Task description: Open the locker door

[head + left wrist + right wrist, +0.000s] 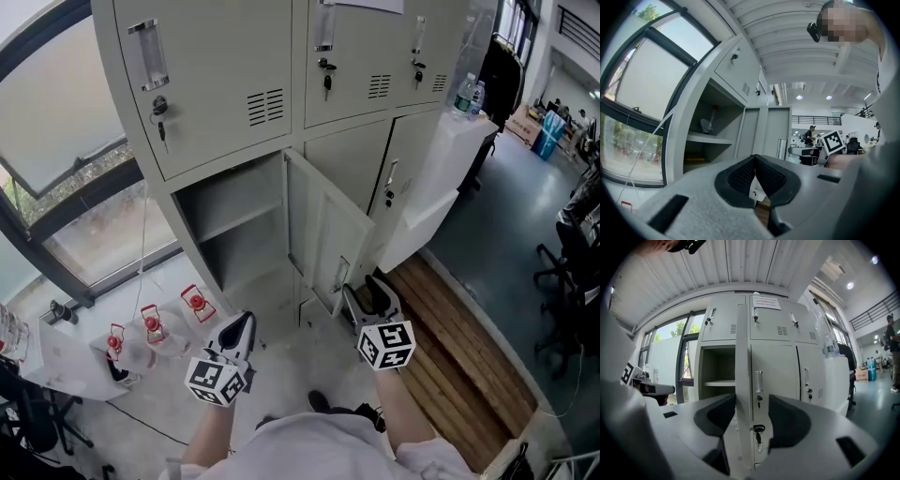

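- Clearly, the locker door (319,230) of the lower left compartment stands open. It is turned out toward me at roughly a right angle to the cabinet front, so the shelf (234,228) inside is in view.
- The right hand-held gripper (752,411) has its jaws apart at a middle width, one on each side of the door's free edge, near the key (758,430) in its lock. I think this edge is chosen because it lies farthest from the hinge, so a small pull turns the door easily.
- The gap looks wider than the door edge, so I judge this a loose straddle and not a clamp. Whether one pad touches the metal I cannot say for sure, because the wide lens bends things here.
- The left hand-held gripper (755,159) has its jaws closed together with nothing between them. It hangs low, well apart from the door and in front of the open compartment. I think it is placed there so that it does not block the door's swing.
- By my judgement the task is nearly or fully done. If more opening is wanted, a gentle sideways push on the edge would do it, with care that a jaw does not catch the key.
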Action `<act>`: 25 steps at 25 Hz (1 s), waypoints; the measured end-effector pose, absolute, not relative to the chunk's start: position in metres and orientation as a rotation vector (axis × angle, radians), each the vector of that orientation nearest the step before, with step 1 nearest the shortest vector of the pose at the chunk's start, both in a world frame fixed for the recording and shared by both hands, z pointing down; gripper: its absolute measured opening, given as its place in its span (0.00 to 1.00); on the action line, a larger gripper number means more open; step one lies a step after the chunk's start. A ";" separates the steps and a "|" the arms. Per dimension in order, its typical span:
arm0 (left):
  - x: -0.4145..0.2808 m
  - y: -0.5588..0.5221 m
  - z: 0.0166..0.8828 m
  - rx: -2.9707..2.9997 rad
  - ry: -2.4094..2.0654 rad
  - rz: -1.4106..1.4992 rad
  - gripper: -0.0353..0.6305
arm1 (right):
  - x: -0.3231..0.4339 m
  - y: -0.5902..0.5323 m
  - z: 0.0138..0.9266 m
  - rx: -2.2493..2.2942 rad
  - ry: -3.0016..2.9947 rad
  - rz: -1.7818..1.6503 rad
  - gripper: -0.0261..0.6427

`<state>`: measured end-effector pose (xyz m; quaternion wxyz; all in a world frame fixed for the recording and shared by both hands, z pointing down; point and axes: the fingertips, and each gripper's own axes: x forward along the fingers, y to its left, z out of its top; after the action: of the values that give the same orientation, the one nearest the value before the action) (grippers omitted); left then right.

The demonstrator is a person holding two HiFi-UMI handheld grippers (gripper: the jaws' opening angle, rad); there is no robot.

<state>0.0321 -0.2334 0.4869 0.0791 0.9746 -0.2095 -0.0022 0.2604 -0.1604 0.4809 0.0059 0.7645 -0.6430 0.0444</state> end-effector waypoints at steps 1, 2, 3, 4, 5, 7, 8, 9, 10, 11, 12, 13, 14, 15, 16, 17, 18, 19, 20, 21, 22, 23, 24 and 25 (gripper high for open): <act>0.035 -0.234 0.487 2.918 -0.623 -0.007 0.06 | 0.265 -0.160 0.481 2.400 -2.003 0.140 0.35; 0.037 -0.234 0.486 2.920 -0.620 -0.006 0.06 | 0.270 -0.159 0.481 2.408 -1.995 0.140 0.35; 0.039 -0.235 0.486 2.922 -0.618 -0.005 0.06 | 0.274 -0.159 0.481 2.414 -1.989 0.142 0.35; 0.041 -0.236 0.485 2.925 -0.618 -0.005 0.06 | 0.278 -0.159 0.481 2.419 -1.984 0.144 0.35; 0.042 -0.237 0.484 2.926 -0.620 -0.005 0.06 | 0.281 -0.159 0.482 2.423 -1.980 0.144 0.35; 0.043 -0.239 0.484 2.925 -0.624 -0.006 0.06 | 0.285 -0.160 0.482 2.428 -1.974 0.142 0.35; 0.044 -0.240 0.484 2.925 -0.626 -0.005 0.06 | 0.287 -0.161 0.482 2.431 -1.972 0.142 0.35; 0.044 -0.241 0.484 2.923 -0.628 -0.002 0.06 | 0.288 -0.162 0.481 2.433 -1.971 0.142 0.35; 0.044 -0.242 0.485 2.922 -0.629 0.000 0.06 | 0.289 -0.163 0.481 2.436 -1.971 0.142 0.35; 0.044 -0.243 0.486 2.920 -0.630 0.003 0.06 | 0.290 -0.163 0.481 2.438 -1.971 0.142 0.35; 0.044 -0.243 0.486 2.919 -0.632 0.005 0.06 | 0.291 -0.164 0.481 2.439 -1.971 0.142 0.35; 0.044 -0.243 0.487 2.918 -0.633 0.007 0.06 | 0.291 -0.164 0.481 2.440 -1.970 0.141 0.35; 0.044 -0.244 0.487 2.917 -0.633 0.008 0.06 | 0.291 -0.164 0.481 2.440 -1.969 0.141 0.35; 0.044 -0.244 0.488 2.916 -0.633 0.009 0.06 | 0.291 -0.164 0.481 2.440 -1.968 0.140 0.35; 0.044 -0.244 0.488 2.916 -0.633 0.010 0.06 | 0.292 -0.164 0.481 2.442 -1.967 0.139 0.35; 0.045 -0.244 0.488 2.917 -0.632 0.010 0.06 | 0.292 -0.164 0.481 2.444 -1.966 0.138 0.35; 0.045 -0.244 0.487 2.919 -0.630 0.010 0.06 | 0.292 -0.163 0.480 2.447 -1.965 0.137 0.35; 0.045 -0.244 0.487 2.920 -0.628 0.009 0.06 | 0.292 -0.163 0.480 2.449 -1.965 0.136 0.35; 0.045 -0.244 0.487 2.921 -0.625 0.008 0.06 | 0.291 -0.162 0.479 2.450 -1.964 0.134 0.35; 0.046 -0.244 0.487 2.922 -0.623 0.006 0.06 | 0.291 -0.160 0.479 2.451 -1.964 0.132 0.35; 0.046 -0.243 0.486 2.922 -0.620 0.005 0.06 | 0.290 -0.159 0.478 2.452 -1.965 0.130 0.35; 0.046 -0.242 0.486 2.922 -0.617 0.005 0.06 | 0.289 -0.157 0.478 2.453 -1.965 0.128 0.35; 0.045 -0.241 0.486 2.924 -0.613 0.006 0.06 | 0.287 -0.155 0.477 2.454 -1.965 0.127 0.35; 0.045 -0.240 0.487 2.925 -0.609 0.007 0.06 | 0.286 -0.153 0.476 2.456 -1.964 0.126 0.35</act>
<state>0.0453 -0.2404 0.4865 0.0771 0.9761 -0.2031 0.0024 0.2861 -0.1527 0.4764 -0.0027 0.7803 -0.6242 0.0401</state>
